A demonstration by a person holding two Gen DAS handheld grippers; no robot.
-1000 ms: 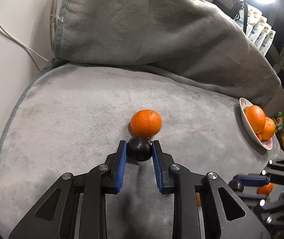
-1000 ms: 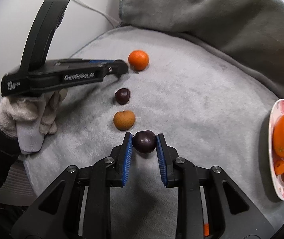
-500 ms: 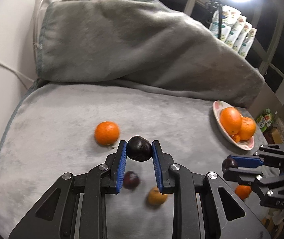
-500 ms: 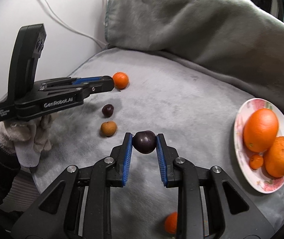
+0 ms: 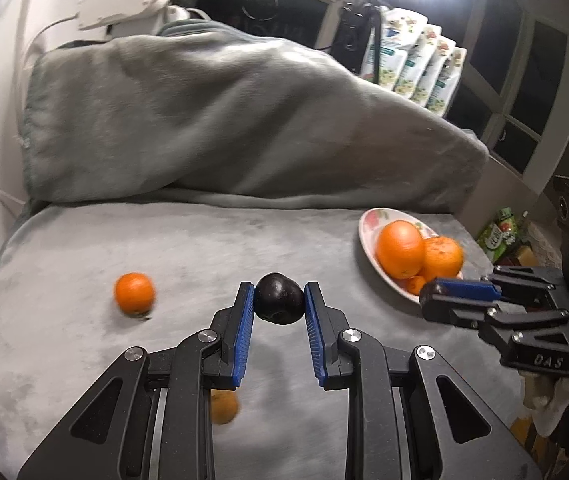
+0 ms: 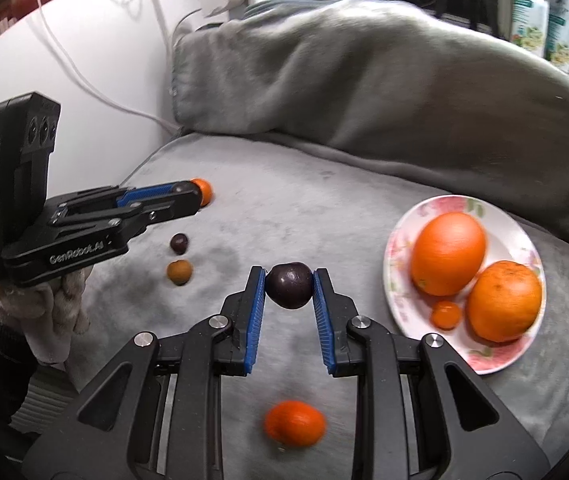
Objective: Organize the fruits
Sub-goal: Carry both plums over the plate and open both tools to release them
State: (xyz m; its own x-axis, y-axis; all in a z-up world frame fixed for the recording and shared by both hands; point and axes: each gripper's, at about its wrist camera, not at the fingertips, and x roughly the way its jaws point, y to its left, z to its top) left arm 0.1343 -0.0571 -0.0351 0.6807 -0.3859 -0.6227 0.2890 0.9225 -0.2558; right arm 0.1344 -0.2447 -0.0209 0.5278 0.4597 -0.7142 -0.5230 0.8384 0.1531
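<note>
1. A dark plum is clamped between the blue pads of the left tongs, held clear above the grey blanket.
2. A second plum is gripped by the right tongs, raised just beside the plate.
3. Two oranges and a small citrus are seen on the plate, near the blanket's right edge.
4. A mandarin, a third plum and a brown fruit are left toward the blanket's left edge; another mandarin lies at the near edge.
5. The left tongs are held by a gloved hand.
</note>
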